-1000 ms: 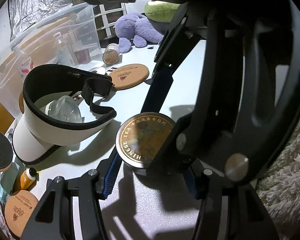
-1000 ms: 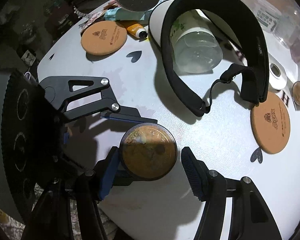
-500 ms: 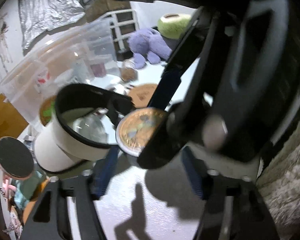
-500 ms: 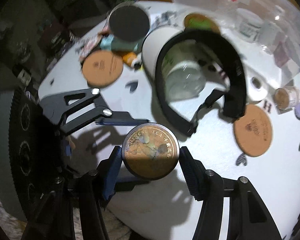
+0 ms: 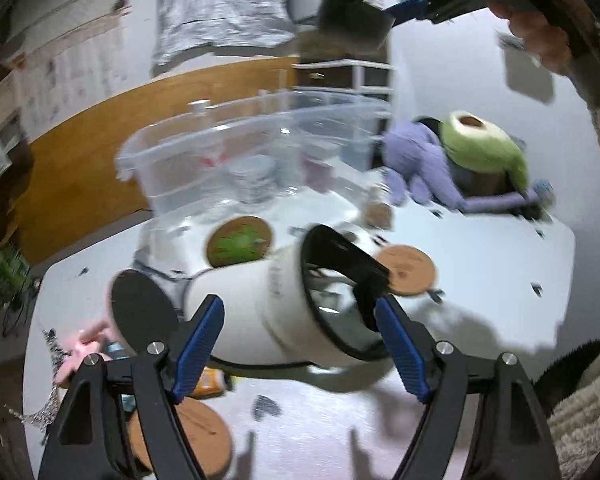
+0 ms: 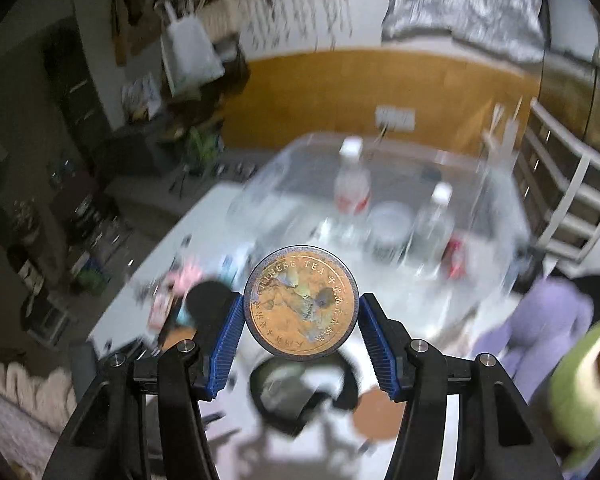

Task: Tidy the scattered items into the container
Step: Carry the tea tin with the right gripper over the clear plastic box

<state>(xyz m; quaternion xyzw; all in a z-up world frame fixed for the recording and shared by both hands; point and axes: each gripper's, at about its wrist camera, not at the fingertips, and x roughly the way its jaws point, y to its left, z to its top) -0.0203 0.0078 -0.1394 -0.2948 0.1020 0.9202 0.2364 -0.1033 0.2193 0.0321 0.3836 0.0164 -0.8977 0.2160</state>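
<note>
My right gripper [image 6: 300,304] is shut on a round gold tea tin [image 6: 302,306], held in the air with its lid facing the camera. Beyond it stands the clear plastic container [image 6: 284,184] with bottles [image 6: 352,184] inside. My left gripper [image 5: 298,308] hangs above the table with its jaws opening and nothing pressed between them. A white visor with a black band [image 5: 252,312] lies on the table behind its fingers. In the left wrist view the container [image 5: 172,168] stands at the back left. The right gripper with the tin [image 5: 352,24] shows blurred at the top.
On the white table [image 5: 480,272] lie cork coasters [image 5: 410,274] [image 5: 196,436], a green-printed coaster [image 5: 240,240] and a black-faced disc [image 5: 144,316]. A purple plush [image 5: 420,160] and a green plush [image 5: 484,144] sit at the back right. Small clutter lies along the left edge.
The right gripper has lifted the tin off the table and now faces the container. The left jaws have widened, the tin is gone from between them, and the left gripper has risen.
</note>
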